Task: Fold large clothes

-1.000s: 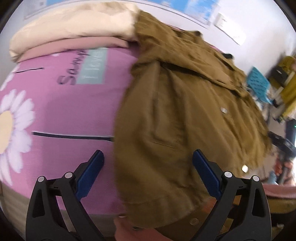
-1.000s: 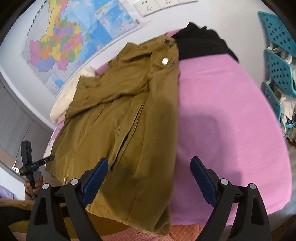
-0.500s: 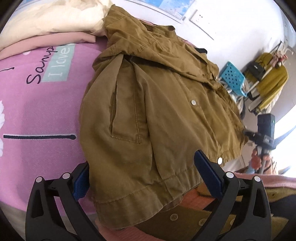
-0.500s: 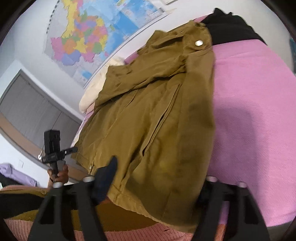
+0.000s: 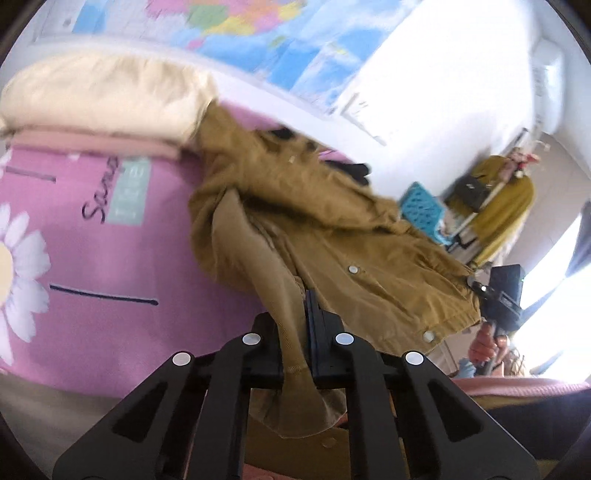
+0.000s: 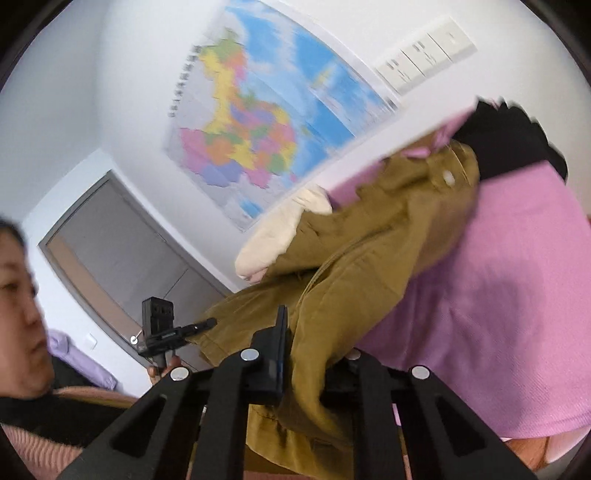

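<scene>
Left wrist: hand-held gripper (image 5: 297,332) pinching jacket (image 5: 332,236)

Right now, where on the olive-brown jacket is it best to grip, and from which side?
At the near hem, from the bed's near edge: the left gripper and right gripper are already shut on the olive-brown jacket there, lifting its spread hem.

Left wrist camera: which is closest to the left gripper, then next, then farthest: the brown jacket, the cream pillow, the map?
1. Jacket: clamped in the left gripper, just ahead.
2. Pillow: farther back on the bed, upper left.
3. Map: on the wall behind the pillow, top.
</scene>
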Demonstrator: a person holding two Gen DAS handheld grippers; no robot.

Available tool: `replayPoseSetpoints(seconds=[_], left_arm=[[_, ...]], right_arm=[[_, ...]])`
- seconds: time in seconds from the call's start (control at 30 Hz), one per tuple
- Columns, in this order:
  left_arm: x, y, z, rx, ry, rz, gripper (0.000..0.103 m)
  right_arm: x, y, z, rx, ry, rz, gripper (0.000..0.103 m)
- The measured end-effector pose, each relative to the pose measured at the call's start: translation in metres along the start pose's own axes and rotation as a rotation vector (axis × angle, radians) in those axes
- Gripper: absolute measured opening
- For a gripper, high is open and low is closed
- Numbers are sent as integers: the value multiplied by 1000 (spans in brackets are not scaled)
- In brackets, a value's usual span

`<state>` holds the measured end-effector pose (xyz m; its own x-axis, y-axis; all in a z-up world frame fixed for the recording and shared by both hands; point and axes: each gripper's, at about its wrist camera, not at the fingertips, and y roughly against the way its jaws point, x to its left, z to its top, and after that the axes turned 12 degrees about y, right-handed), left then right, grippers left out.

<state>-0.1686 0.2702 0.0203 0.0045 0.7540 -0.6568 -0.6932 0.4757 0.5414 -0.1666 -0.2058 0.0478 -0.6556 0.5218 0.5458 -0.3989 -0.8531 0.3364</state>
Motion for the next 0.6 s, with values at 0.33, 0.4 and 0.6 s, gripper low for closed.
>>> replayPoseSetpoints(seconds=[0.33,0.4,0.6], left_arm=[[53,-59,-31,231,81,42,27],[61,-65,-34,251,102,44,33],[48,-78,-39,295,45,57,53]], right_arm=[[-62,-13,-68,197,-249,-58,53],[-68,-13,-79,220,-270,-83,64],[-65,-24,-101,299,-270,-65,57]])
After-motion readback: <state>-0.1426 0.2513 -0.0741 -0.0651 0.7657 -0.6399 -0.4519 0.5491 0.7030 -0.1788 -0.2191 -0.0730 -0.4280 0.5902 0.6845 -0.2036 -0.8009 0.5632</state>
